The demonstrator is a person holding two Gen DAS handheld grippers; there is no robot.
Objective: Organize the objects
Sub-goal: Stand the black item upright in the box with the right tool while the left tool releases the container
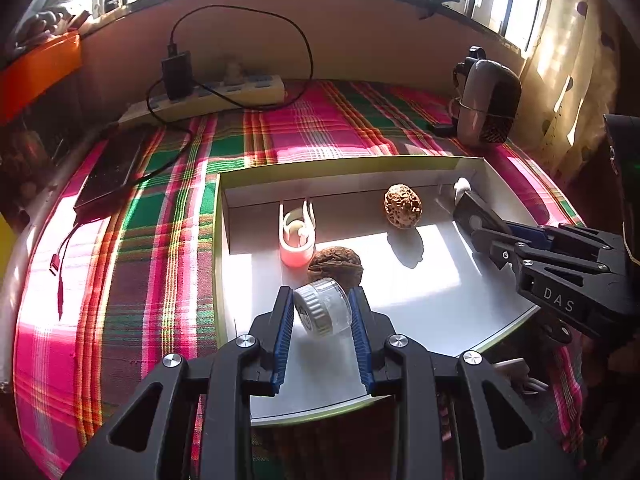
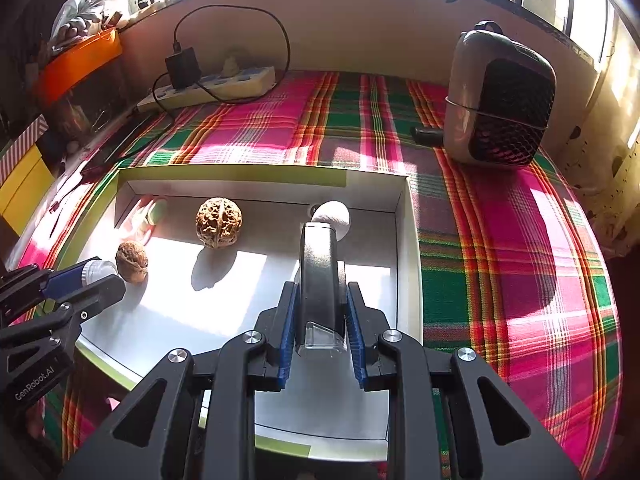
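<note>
Left hand-held gripper (image 1: pixel 322 312) pinches a small clear jar (image 1: pixel 323 306) on its side, low over the white tray (image 1: pixel 420 292), beside a walnut (image 1: pixel 336 266). Right hand-held gripper (image 2: pixel 322 312) pinches a dark bar (image 2: pixel 318 268), nose toward the far wall, likely lining items up.

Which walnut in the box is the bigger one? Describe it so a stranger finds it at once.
Start at the shallow white box on the plaid cloth. Two walnuts lie inside; the bigger walnut sits near the back wall, midway across. It is paler, rounder and deeply wrinkled, unlike the smaller dark walnut beside the left gripper.
</note>
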